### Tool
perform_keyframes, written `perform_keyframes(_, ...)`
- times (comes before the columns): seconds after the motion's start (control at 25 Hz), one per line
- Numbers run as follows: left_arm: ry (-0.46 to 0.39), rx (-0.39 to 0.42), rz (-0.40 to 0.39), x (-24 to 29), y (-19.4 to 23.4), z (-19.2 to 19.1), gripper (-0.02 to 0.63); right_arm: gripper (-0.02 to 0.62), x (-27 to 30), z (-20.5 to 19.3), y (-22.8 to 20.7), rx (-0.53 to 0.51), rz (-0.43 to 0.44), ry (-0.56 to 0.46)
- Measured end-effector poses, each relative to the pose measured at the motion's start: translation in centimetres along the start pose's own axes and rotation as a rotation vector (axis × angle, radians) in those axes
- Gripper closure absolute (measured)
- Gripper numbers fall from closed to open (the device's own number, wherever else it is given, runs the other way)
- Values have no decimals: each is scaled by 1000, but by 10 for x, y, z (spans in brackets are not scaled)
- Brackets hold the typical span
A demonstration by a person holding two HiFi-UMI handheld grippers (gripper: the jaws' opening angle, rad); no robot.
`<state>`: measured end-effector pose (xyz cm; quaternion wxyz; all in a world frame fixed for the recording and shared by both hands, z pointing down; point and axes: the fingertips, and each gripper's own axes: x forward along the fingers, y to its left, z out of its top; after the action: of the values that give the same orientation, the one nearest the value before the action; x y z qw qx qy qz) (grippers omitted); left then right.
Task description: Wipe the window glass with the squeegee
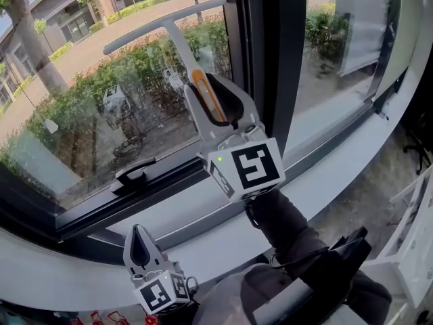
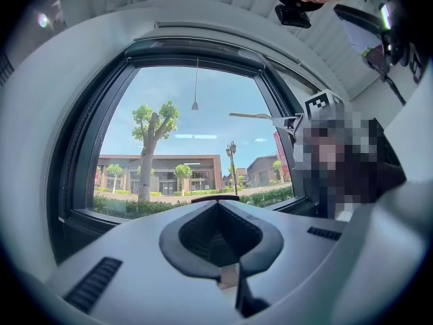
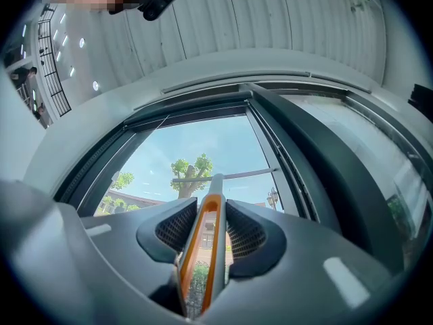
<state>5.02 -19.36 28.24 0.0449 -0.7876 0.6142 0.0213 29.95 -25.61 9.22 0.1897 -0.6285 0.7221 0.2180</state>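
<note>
L gripper (image 1: 140,244) hung low over the white sill (image 1: 74,276), jaws closed together w/ nothing btwn them. Farther up, R gripper (image 1: 218,100) was clamped on the squeegee (image 1: 177,46), its 2 pads pinching the orange-and-grey handle from both sides. The squeegee's blade bar sat tilted across the upper window glass (image 1: 88,120), above the black window handle (image 1: 133,173). Contact w/ the pane couldn't be confirmed. Beyond it were a hedge (image 1: 135,59) and a tree (image 1: 27,32).

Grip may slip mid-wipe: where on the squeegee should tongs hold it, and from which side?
The squeegee by its orange-edged handle, from below on the room side, as the right tongs do: its crossbar blade faces the window glass.
</note>
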Motion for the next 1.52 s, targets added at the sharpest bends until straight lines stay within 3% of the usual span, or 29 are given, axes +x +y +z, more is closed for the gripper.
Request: perform_keyframes(1.52,34,18,-4,-1,-6,-12,606,465,-26,-40,5,42,5,54)
